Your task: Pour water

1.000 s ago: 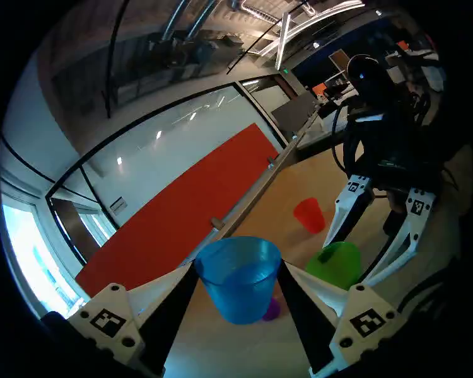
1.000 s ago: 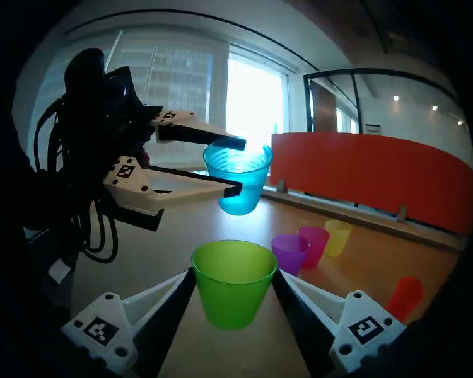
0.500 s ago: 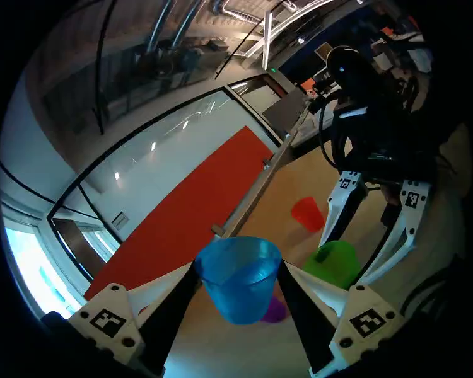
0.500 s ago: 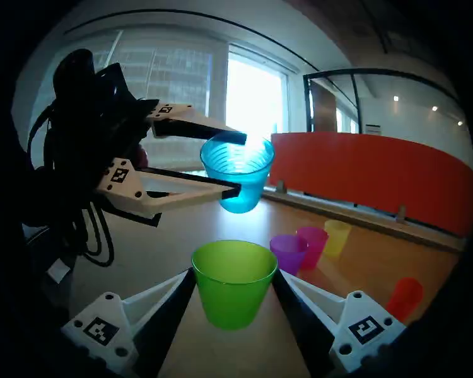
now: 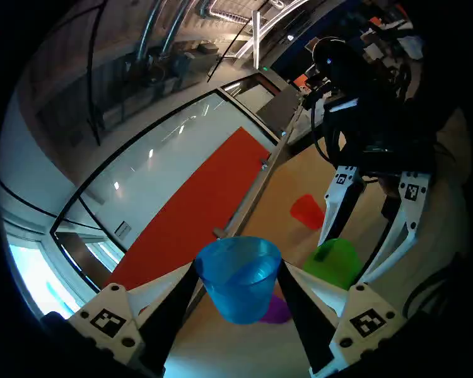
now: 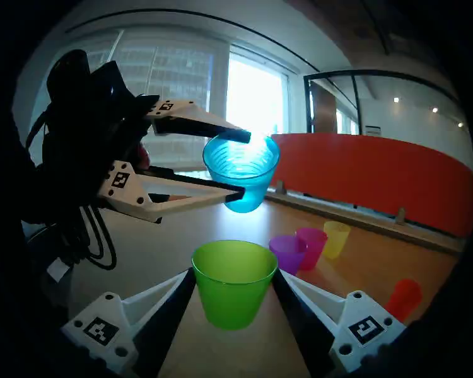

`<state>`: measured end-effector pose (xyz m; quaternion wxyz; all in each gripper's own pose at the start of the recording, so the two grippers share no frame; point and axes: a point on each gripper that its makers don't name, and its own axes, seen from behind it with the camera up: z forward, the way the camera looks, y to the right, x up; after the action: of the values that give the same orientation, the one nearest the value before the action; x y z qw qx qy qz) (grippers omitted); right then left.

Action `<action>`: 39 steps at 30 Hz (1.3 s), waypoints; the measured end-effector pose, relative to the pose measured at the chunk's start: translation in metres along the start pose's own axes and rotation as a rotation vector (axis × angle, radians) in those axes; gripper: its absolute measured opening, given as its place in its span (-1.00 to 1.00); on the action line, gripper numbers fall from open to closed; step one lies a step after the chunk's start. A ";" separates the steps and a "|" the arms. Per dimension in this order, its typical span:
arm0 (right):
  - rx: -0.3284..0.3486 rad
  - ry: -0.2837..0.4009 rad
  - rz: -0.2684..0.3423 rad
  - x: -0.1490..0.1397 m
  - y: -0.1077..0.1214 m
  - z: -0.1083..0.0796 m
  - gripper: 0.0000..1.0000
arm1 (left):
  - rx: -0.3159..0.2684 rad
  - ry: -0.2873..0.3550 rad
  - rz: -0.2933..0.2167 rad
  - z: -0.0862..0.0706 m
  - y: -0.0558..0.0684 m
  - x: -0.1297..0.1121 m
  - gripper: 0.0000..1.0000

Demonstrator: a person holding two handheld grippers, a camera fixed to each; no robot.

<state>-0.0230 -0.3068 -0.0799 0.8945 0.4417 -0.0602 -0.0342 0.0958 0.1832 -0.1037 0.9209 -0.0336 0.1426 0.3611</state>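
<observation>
My left gripper is shut on a clear blue cup with water in it. In the right gripper view the same blue cup hangs tilted in the air, held by the left gripper, above and behind the green cup. My right gripper is shut on an upright green cup whose inside looks empty. In the left gripper view the green cup sits between the right gripper's white fingers, low on the wooden table.
A purple cup, a magenta cup and a yellow cup stand together on the table beyond the green one. A red cup stands at the right. An orange partition borders the table's far side.
The left gripper has tilted the blue cup further and shifted it slightly right, toward the green cup. The right gripper and green cup have held still.
</observation>
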 end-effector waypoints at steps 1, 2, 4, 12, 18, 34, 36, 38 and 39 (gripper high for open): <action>-0.001 0.000 0.000 0.000 0.000 0.000 0.82 | -0.001 -0.001 0.005 0.001 0.000 0.000 0.75; -0.001 -0.001 0.000 0.000 0.001 0.000 0.82 | -0.002 -0.002 0.011 0.001 0.001 -0.001 0.75; -0.003 -0.002 0.000 -0.001 0.001 0.000 0.82 | -0.003 -0.002 0.020 0.002 0.002 -0.001 0.75; -0.005 -0.003 0.003 -0.002 0.003 0.000 0.82 | -0.007 0.006 0.052 0.007 0.002 0.001 0.75; -0.009 -0.006 0.008 -0.003 0.005 0.000 0.82 | -0.009 0.005 0.079 0.009 0.003 0.001 0.75; -0.013 -0.004 0.006 -0.004 0.007 -0.001 0.82 | -0.016 0.002 0.140 0.013 0.008 0.005 0.75; -0.015 -0.005 0.004 -0.005 0.008 -0.002 0.82 | -0.016 0.003 0.150 0.013 0.008 0.006 0.75; -0.017 -0.005 0.004 -0.005 0.009 -0.003 0.82 | -0.018 0.000 0.159 0.013 0.009 0.006 0.75; -0.018 -0.005 0.003 -0.005 0.009 -0.003 0.82 | -0.020 -0.001 0.165 0.013 0.009 0.006 0.75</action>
<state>-0.0277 -0.2979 -0.0747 0.8983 0.4336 -0.0627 -0.0344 0.0967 0.1961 -0.0931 0.8879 -0.0305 0.1409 0.4369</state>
